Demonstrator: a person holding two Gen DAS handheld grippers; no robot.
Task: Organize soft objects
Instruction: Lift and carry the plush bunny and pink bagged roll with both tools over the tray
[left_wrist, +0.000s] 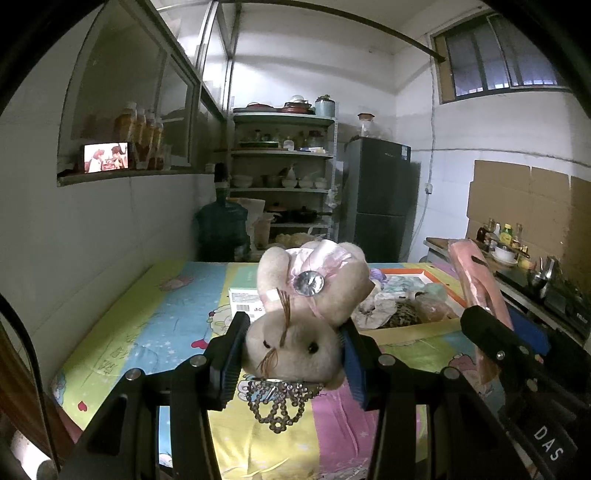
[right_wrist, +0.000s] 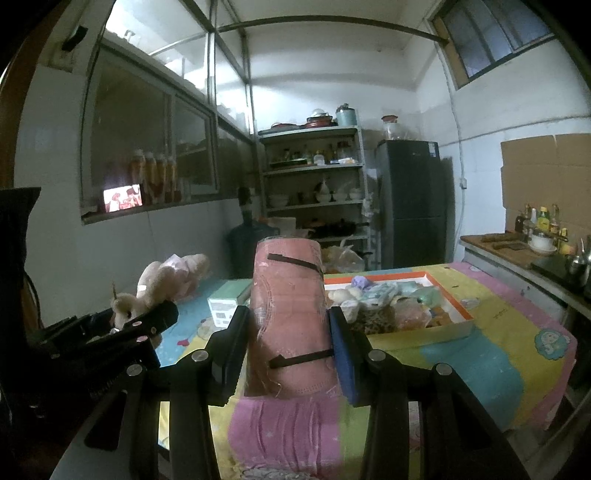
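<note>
Left gripper (left_wrist: 291, 350): points slightly downward over the cloth, its jaws partly closed and pressing on both sides of the plush rabbit's head.
Plush rabbit (left_wrist: 310, 306): held above the counter, face toward the camera, ears tipped away; cream fuzzy pile, a sheer pink bow with a large clear gem, a beaded trim hanging under its chin.
Right gripper (right_wrist: 288, 339): also tilted a little down, just to the right of the left one; jaws narrowed onto the pink roll, pads pressing its sides.
Pink roll (right_wrist: 288, 314): stands nearly upright between the pads, a soft-looking salmon bundle bound by two dark bands; it may be wrapped in clear film, though the blur leaves that unsure.
Counter (right_wrist: 517, 354): covered by a cartoon-print cloth in yellow, blue and pink patches.
Box (right_wrist: 454, 321): shallow cardboard with an orange rim, lying right of centre, holding a heap of small soft items, one leopard-patterned.
Small carton (left_wrist: 245, 299): pale green and white, on the cloth behind the rabbit.
Room: a kitchen with a metal shelf rack (right_wrist: 314, 177) and a dark fridge (right_wrist: 410, 199) at the far wall.
</note>
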